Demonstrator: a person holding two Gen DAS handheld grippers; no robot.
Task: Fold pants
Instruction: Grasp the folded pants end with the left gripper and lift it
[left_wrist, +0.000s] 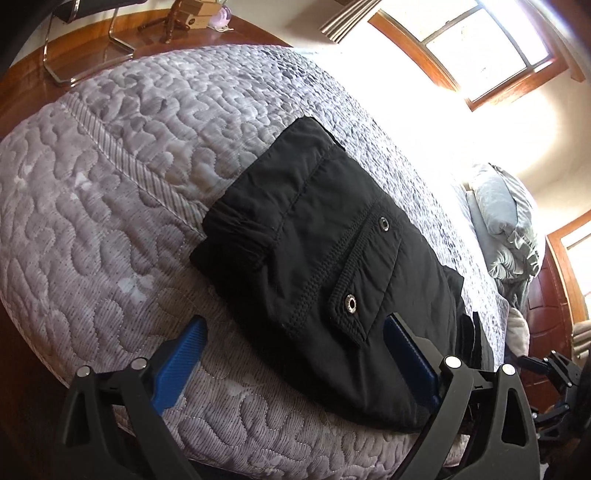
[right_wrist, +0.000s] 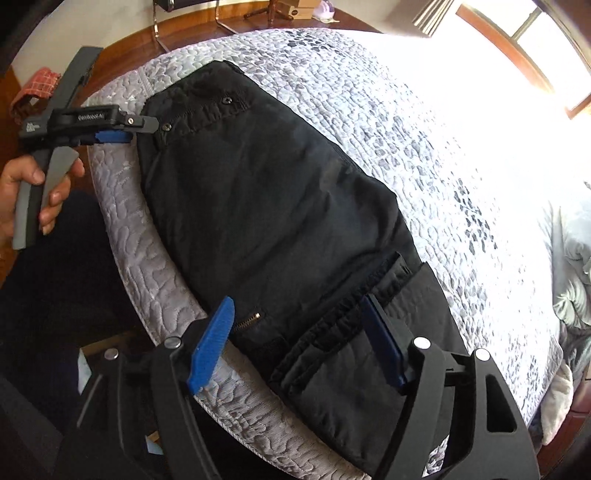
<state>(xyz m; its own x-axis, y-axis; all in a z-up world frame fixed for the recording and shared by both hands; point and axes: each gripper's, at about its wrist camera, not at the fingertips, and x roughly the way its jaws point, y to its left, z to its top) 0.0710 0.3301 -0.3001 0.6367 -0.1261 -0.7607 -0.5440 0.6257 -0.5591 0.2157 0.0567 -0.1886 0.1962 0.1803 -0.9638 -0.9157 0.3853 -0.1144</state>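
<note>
Since the black pants (right_wrist: 266, 221) already lay folded flat on the quilted bed (right_wrist: 388, 122), left gripper (left_wrist: 291, 365) and right gripper (right_wrist: 295, 343) both hovered apart, gripping nothing, likely released

The black nylon cargo pants (right_wrist: 266, 221) lie folded into a long flat bundle on the bed, running away from the right claw (right_wrist: 295, 343) toward the left claw (right_wrist: 122, 133), which sits at their far end. Beneath the right claw's spread fingers lie a gathered elastic band and a brass zipper (partly tucked). A snap-buttoned pocket flap (left_wrist: 365, 269) faces up just ahead of the left claw.
</note>
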